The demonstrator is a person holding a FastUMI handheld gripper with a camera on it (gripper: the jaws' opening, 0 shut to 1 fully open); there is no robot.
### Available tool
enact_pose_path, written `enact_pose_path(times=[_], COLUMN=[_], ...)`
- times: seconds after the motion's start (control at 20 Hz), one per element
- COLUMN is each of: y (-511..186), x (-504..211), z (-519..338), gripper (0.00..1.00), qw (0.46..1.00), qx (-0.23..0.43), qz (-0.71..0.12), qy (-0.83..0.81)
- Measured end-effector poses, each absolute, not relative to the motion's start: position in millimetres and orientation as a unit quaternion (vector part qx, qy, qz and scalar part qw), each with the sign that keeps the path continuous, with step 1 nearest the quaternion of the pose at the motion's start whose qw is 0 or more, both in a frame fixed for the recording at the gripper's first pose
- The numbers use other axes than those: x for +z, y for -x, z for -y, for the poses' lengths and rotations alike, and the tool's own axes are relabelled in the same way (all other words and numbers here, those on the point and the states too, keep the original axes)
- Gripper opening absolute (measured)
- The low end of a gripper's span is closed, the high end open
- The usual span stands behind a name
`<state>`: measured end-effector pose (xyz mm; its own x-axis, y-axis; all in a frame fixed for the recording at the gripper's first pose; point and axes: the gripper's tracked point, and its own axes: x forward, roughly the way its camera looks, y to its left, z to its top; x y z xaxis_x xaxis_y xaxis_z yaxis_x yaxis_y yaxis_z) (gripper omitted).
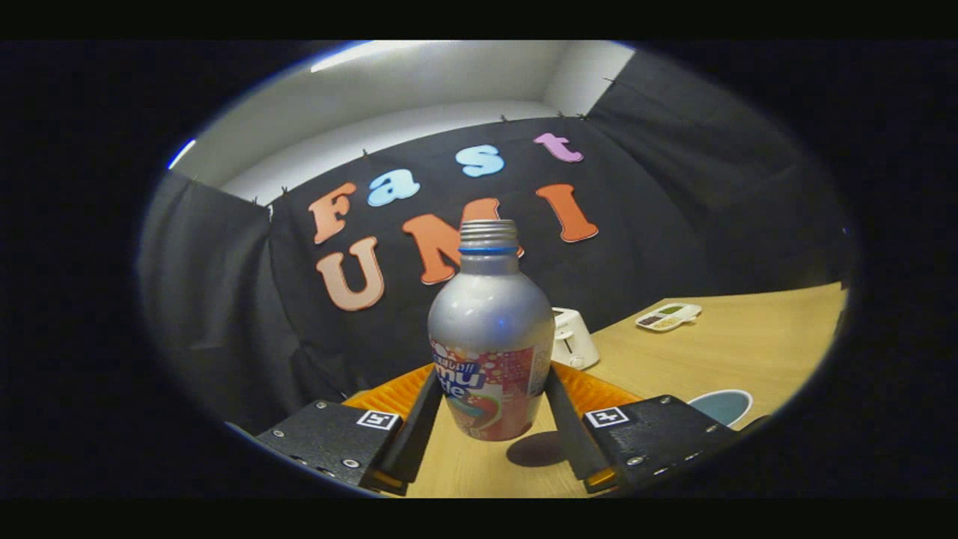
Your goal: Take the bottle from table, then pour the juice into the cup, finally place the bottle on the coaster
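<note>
Between the jaws, the uncapped aluminium juice bottle (490, 344) is clamped upright by both fingers (418, 427), lifted just above the worktop (733, 344), apparently for carrying toward the cup (722, 406) or orange coaster (599, 389).

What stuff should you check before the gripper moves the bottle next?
1. Bottle between the gripper fingers, both touching its sides: ok.
2. Bottle upright: ok.
3. Cap off, threaded neck open for pouring: ok.
4. Bottle lifted off the table: ok, its shadow lies apart beneath it.
5. Cup located: ok, to the right, beside the right finger.
6. Coaster free for landing: cannot tell, the orange mat behind the bottle is partly hidden.
</note>
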<state>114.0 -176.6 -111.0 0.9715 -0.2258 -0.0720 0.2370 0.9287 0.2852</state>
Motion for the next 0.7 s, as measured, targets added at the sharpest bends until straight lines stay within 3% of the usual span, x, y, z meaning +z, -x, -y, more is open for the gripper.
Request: enact_pose_path(times=[0.3, 0.7], y=[-129, -150], x=[-157, -194], z=[170, 167], gripper=[0.76, 0.76], qw=[0.987, 0.98], qx=[-0.124, -0.115], qz=[-0.102, -0.16], qy=[-0.021, 0.008])
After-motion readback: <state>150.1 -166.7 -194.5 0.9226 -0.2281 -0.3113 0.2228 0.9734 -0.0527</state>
